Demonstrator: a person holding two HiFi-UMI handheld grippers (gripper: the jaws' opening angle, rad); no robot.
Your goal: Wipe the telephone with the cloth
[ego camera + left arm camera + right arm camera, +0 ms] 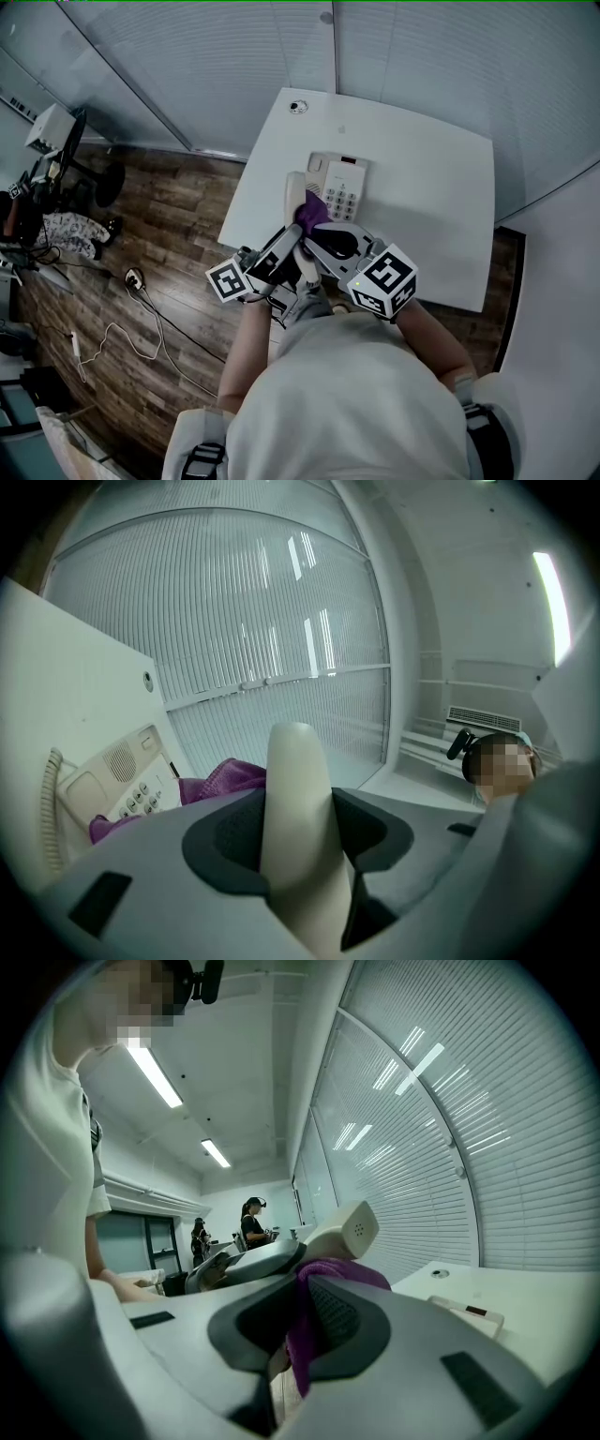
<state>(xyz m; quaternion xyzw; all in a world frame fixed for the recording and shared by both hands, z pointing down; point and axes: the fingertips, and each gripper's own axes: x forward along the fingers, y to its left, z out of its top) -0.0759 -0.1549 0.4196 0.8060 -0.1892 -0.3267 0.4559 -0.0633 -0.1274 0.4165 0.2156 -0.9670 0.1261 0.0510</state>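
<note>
The cream telephone base (339, 186) sits on the white table (441, 216); its keypad also shows in the left gripper view (122, 785). The handset (294, 191) is lifted off the base, and my left gripper (289, 242) is shut on it, with the handset (298, 808) upright between the jaws. My right gripper (319, 231) is shut on the purple cloth (312, 213), which lies against the handset's side. In the right gripper view the cloth (307, 1335) hangs between the jaws, with the handset (343, 1231) just beyond it.
A glass wall with blinds (422, 66) runs behind the table. A round cable hole (298, 107) marks the table's far left corner. On the wood floor to the left are cables (141, 323) and a chair (89, 173). People (253, 1222) stand far off.
</note>
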